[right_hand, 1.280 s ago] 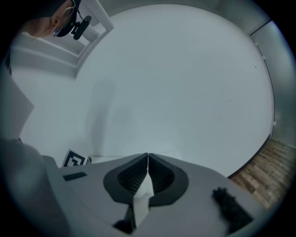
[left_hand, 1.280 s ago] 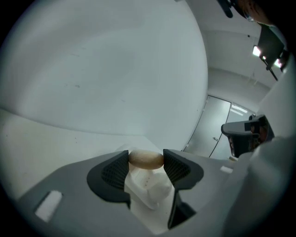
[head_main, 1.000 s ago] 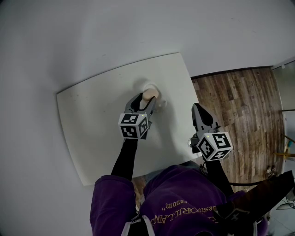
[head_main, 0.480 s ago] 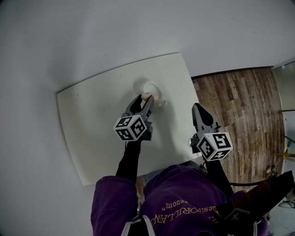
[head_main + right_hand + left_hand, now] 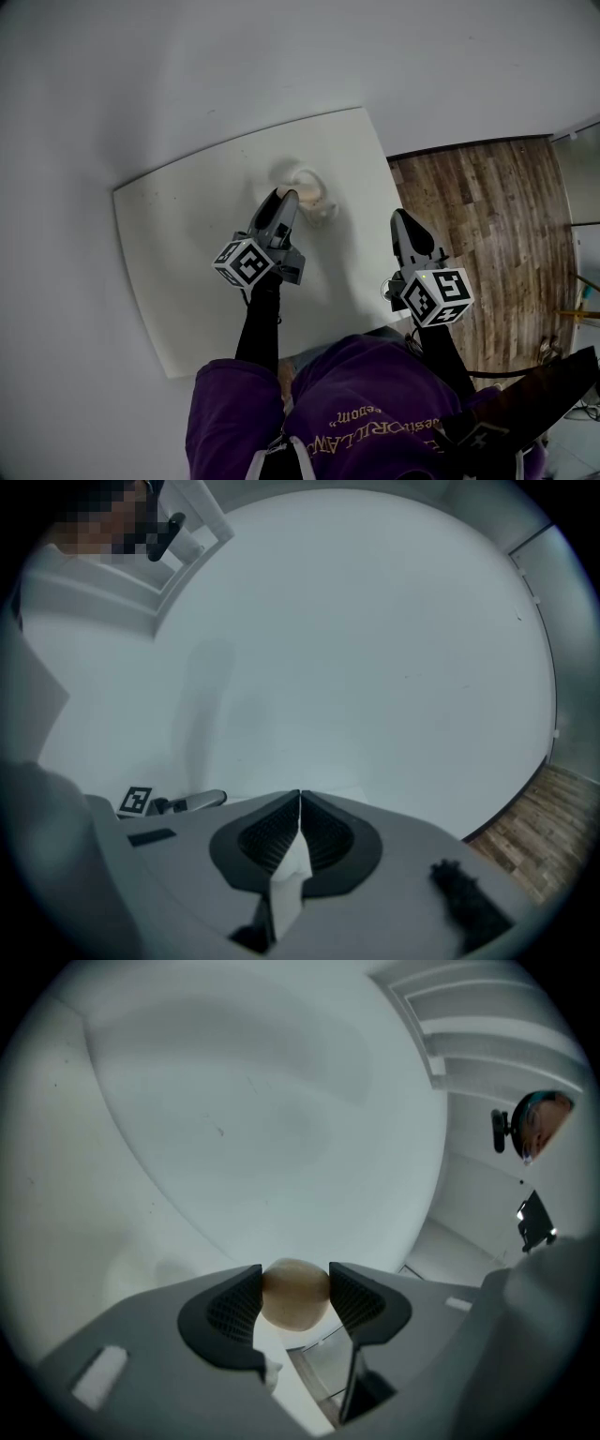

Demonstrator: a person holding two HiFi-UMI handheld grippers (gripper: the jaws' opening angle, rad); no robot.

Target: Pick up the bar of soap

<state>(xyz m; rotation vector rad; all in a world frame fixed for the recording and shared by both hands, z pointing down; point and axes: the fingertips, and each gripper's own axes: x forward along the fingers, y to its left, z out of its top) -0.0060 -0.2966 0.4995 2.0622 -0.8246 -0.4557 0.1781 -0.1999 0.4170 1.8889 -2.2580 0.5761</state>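
A rounded beige bar of soap (image 5: pixel 295 1293) sits between the pads of my left gripper (image 5: pixel 295 1296), which is shut on it. The left gripper view looks past it at a bare white wall, so the soap is off the table. In the head view the left gripper (image 5: pixel 284 198) points at the far side of the white table (image 5: pixel 187 244), its jaws hiding most of the soap. A white soap dish (image 5: pixel 317 195) lies just right of its tips. My right gripper (image 5: pixel 401 221) hangs at the table's right edge, its jaws (image 5: pixel 300 810) shut with nothing in them.
The table stands in a corner of plain white walls. Dark wooden floor (image 5: pixel 487 216) begins right of the table's edge, beside the right gripper. A person's purple sweatshirt (image 5: pixel 356 412) fills the bottom of the head view. The left gripper's marker cube (image 5: pixel 138 800) shows at the left of the right gripper view.
The left gripper has tilted and drawn back to the left, its marker cube swinging left and down, with the soap coming away from the dish. The right gripper has stayed where it was.
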